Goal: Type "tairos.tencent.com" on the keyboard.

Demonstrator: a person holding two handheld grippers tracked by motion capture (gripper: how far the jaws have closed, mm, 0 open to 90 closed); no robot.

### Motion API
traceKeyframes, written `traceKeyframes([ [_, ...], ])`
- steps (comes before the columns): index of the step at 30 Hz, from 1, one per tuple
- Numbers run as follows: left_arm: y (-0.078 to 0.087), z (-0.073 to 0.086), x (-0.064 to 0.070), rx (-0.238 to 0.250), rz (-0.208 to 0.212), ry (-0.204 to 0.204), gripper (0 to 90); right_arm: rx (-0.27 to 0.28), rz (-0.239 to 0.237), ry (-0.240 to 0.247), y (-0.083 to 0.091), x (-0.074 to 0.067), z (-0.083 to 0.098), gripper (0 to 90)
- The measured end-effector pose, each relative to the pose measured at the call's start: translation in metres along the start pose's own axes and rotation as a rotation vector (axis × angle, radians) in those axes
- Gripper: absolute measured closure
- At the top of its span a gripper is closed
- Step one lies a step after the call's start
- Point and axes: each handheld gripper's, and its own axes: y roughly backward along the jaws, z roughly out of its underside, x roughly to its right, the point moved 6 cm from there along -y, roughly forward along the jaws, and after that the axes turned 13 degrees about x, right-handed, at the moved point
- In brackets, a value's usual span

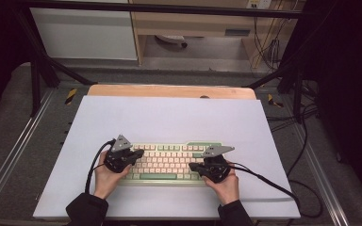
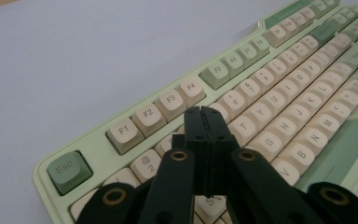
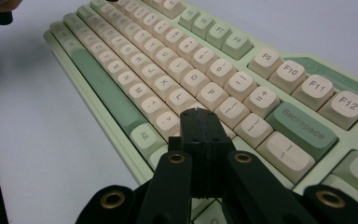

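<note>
A pale green keyboard [image 1: 167,162] with cream and green keys lies on the white mat near the front edge. My left gripper [image 1: 139,153] hovers over its left end, jaws pressed together with nothing between them. In the left gripper view the shut gripper [image 2: 202,112] points over the number row near the keyboard [image 2: 279,93] function keys. My right gripper [image 1: 192,166] is over the right end, also shut and empty. In the right gripper view the gripper [image 3: 199,114] sits above keys left of Backspace on the keyboard [image 3: 168,65]. A hand holds each gripper.
The white mat [image 1: 169,117] covers a wooden table [image 1: 169,90]. Black cables [image 1: 273,183] trail from the right gripper across the mat, and more cables hang at the right. Metal frame rails run along both sides.
</note>
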Motion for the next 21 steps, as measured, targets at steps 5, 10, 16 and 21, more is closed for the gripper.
traceKeyframes([
  [5,-0.002,0.003,0.001,-0.011,0.002,-0.01,89.5,0.003,0.002,-0.002,0.001,0.0,-0.001,90.0],
  [10,-0.006,0.01,0.004,-0.031,0.01,-0.016,89.5,0.002,0.0,0.001,0.001,0.0,0.0,90.0],
  [16,-0.007,0.012,0.005,-0.034,0.014,-0.022,89.6,0.003,0.003,-0.002,0.001,0.0,-0.001,90.0],
  [21,-0.008,0.014,0.007,-0.041,0.019,-0.027,89.6,0.004,0.001,0.0,0.001,0.0,0.0,90.0],
])
